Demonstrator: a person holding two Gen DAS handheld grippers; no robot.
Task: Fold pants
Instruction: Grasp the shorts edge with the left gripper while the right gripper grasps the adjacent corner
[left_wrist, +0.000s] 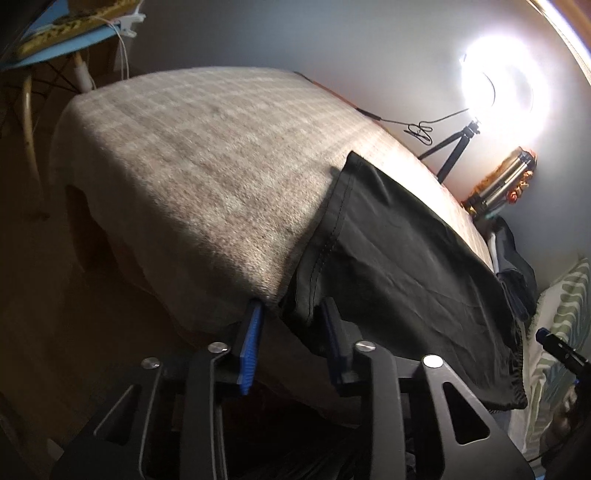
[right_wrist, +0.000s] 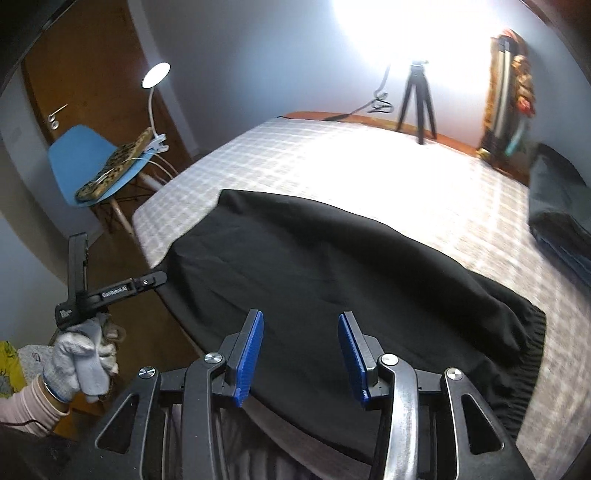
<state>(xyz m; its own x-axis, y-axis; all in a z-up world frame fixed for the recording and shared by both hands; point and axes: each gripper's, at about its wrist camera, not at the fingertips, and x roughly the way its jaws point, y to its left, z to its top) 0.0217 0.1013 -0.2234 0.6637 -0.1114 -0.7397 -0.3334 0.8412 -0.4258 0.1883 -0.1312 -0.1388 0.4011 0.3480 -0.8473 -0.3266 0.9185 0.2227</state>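
The left black two-finger gripper with blue ribbed pads (left_wrist: 291, 332) is being held with its jaws parted and nothing between them at the near edge of the grey checked bed cover (left_wrist: 192, 147), beside the dark floor. The black fabric pants (right_wrist: 332, 266) are lying flat across the bed's near side, long axis running left to right, elastic waistband rightward. The right matching black-and-blue gripper (right_wrist: 301, 350) is hovering parted and unladen above them.

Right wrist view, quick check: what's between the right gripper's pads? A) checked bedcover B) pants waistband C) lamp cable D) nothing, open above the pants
D: the right gripper has its blue pads spread apart, with the black pants lying flat on the checked bedcover beyond them and no cloth pinched.
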